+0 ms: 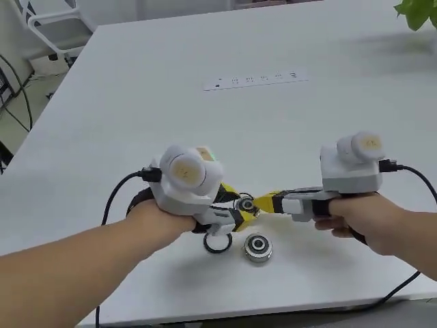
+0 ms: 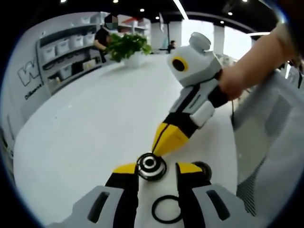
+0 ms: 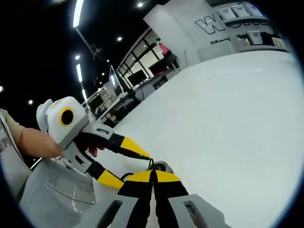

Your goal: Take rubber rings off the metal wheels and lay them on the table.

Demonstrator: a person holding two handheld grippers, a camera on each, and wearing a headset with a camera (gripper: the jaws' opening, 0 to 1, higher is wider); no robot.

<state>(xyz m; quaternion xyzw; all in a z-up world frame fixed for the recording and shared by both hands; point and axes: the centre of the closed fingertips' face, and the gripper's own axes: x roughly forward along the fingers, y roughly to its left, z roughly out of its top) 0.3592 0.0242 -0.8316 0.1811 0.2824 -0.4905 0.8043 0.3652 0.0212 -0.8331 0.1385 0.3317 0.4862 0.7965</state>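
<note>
A small metal wheel [image 1: 244, 203] with a black rubber ring [image 2: 151, 166] on it is held above the white table [image 1: 205, 123]. My left gripper [image 1: 240, 209] [image 2: 156, 169] comes in from the left, its yellow jaws closed on the wheel's sides. My right gripper [image 1: 263, 203] [image 3: 152, 175] meets it from the right, jaws pressed together, pinching the ring's edge at the wheel's rim. Below them on the table lie a loose black rubber ring [image 1: 217, 242] [image 2: 167, 209] and a second metal wheel [image 1: 258, 247].
A socket strip [image 1: 256, 80] is set into the table farther back. A white chair [image 1: 51, 27] stands off the far left corner and a green plant [image 1: 416, 10] at the far right. Black cables trail from both grippers near the front edge.
</note>
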